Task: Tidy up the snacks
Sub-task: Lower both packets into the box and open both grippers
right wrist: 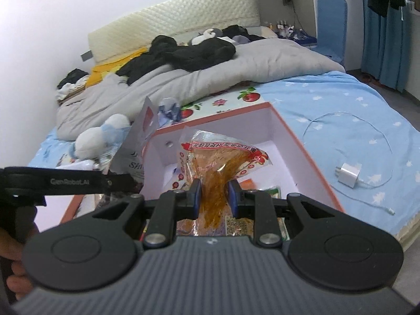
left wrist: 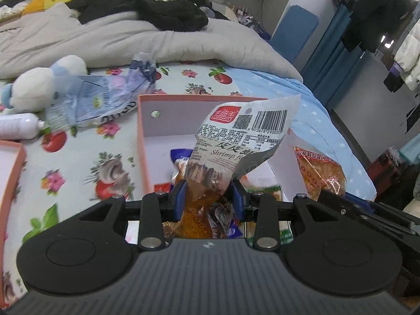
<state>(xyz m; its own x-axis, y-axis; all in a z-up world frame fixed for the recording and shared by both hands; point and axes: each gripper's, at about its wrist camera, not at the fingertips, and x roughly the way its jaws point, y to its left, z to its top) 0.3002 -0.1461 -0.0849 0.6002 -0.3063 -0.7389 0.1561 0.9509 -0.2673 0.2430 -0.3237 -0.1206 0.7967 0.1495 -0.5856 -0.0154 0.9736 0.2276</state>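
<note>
Two claws, each clamped on snack: left claw (left wrist: 208, 197) grips shrimp packet (left wrist: 241, 136), right claw (right wrist: 214, 197) grips orange-strip pouch (right wrist: 223, 157), both poised over pink box (right wrist: 309, 157) beneath, apparently for stowing.

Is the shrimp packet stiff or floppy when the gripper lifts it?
Probably floppy: the shrimp packet bends and creases above the left gripper. Likely light, since a pinch at one end holds it. Its glossy film may slip.

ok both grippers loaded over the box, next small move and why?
Probably lower both and release into the pink box. The left gripper is clamped on the shrimp snack packet, the right gripper on the orange-red snack packet, and both hang above the box's open interior, where other snacks already lie.
</note>
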